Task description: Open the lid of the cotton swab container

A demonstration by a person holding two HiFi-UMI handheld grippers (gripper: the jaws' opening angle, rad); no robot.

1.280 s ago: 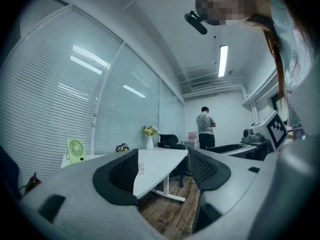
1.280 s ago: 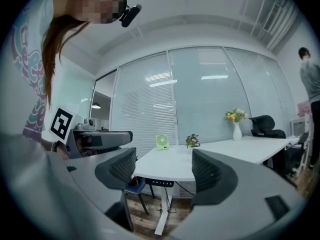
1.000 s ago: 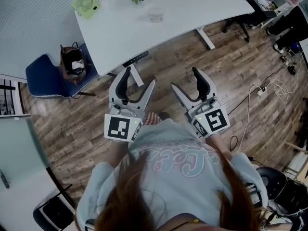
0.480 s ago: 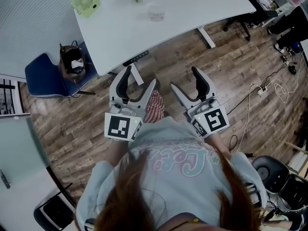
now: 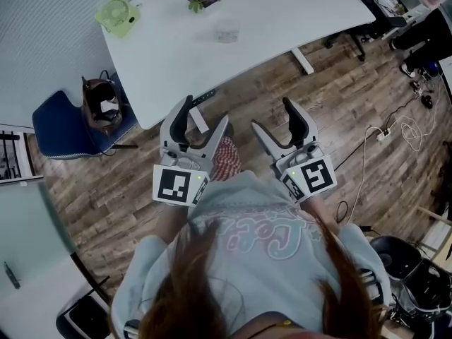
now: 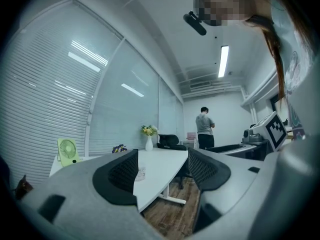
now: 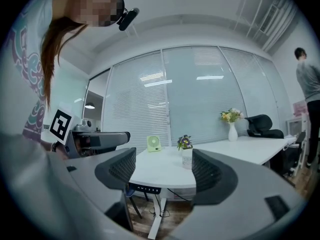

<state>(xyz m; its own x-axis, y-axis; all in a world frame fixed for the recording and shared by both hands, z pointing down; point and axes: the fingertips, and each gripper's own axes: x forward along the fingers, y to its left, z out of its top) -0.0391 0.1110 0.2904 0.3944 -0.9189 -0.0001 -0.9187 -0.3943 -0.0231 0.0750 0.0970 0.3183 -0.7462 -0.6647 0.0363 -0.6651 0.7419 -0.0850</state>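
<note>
Cool, even light. A ceiling strip lamp [image 6: 223, 61] glows above the left gripper [image 6: 162, 170]. Both gripper views bulge, corners black.

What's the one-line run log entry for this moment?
phase: pre-contact | left tool: open, empty | right tool: open, empty | cotton swab container: on white table, untouched

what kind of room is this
Probably an office or meeting room: a large white desk, a black office chair, and glass partition walls backed by blinds.
</note>
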